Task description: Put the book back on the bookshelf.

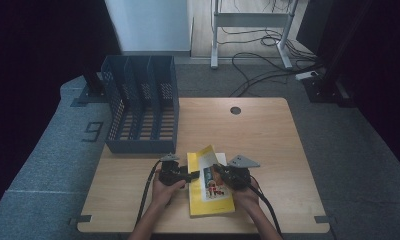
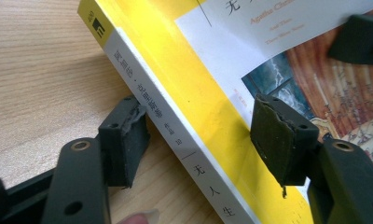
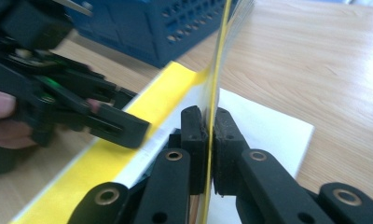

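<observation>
A yellow paperback book (image 1: 211,201) lies near the table's front edge, with a picture on its cover. My left gripper (image 1: 192,176) is at the book's left side. In the left gripper view its jaws straddle the spine (image 2: 175,135): one pad (image 2: 126,140) is by the table and the other (image 2: 280,137) hangs over the cover, with gaps on both sides, so my left gripper (image 2: 203,140) is open. My right gripper (image 3: 210,135) is shut on the thin front cover (image 3: 220,60), which it holds up on edge. A white page (image 3: 268,126) shows beneath.
A blue slotted file rack (image 1: 140,107) stands at the table's back left, close behind the book (image 3: 166,28). A round cable hole (image 1: 235,110) sits at the back of the wooden table (image 1: 278,145). Cables and a desk frame lie on the floor beyond.
</observation>
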Motion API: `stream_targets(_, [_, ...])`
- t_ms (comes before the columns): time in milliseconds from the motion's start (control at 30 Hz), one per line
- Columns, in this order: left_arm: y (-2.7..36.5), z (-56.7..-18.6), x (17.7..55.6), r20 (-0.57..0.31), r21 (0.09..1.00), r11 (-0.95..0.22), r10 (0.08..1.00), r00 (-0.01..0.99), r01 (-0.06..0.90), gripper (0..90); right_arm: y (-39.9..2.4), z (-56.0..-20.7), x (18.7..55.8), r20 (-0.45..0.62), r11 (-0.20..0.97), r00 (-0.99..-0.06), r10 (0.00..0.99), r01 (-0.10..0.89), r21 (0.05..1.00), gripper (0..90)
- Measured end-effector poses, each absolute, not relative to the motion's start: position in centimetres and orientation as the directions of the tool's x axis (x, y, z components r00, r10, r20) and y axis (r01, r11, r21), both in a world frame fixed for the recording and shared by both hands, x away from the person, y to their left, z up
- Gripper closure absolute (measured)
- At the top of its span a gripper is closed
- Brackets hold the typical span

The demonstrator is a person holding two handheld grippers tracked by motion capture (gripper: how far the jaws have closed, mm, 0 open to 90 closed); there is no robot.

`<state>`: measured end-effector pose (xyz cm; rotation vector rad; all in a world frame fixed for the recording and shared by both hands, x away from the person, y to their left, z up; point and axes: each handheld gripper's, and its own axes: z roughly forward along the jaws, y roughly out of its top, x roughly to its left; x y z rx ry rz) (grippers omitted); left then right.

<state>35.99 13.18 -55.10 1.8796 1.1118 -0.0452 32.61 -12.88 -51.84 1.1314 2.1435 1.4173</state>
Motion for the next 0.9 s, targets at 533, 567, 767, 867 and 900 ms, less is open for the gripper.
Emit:
stream_targets(533, [13.0,-55.1,35.8,-0.446,0.680,-0.149,0.693,0.566,0.718,43.8,-13.9,-53.9,34.1,0.206,0.183,-0.582,0.787,0.539,0.822,74.6])
stream_targets(567, [13.0,-55.1,35.8,-0.445,0.679,-0.147,0.696,0.563,0.719,44.0,-13.7,-53.8,34.0,0.184,0.199,-0.578,0.795,0.535,0.821,71.8])
stream_targets(767, [12.8,-55.1,35.6,-0.435,0.685,-0.143,0.706,0.558,0.715,44.6,-13.7,-54.0,34.2,0.185,0.205,-0.569,0.801,0.552,0.808,68.0])
stream_targets(867, [12.8,-55.1,35.6,-0.435,0.685,-0.143,0.707,0.558,0.715,44.7,-13.9,-54.1,34.4,0.197,0.201,-0.567,0.800,0.562,0.802,66.5])
stream_targets(900, [12.8,-55.1,35.6,-0.435,0.685,-0.143,0.706,0.558,0.714,44.7,-13.9,-54.1,34.4,0.202,0.198,-0.565,0.800,0.566,0.800,66.2])
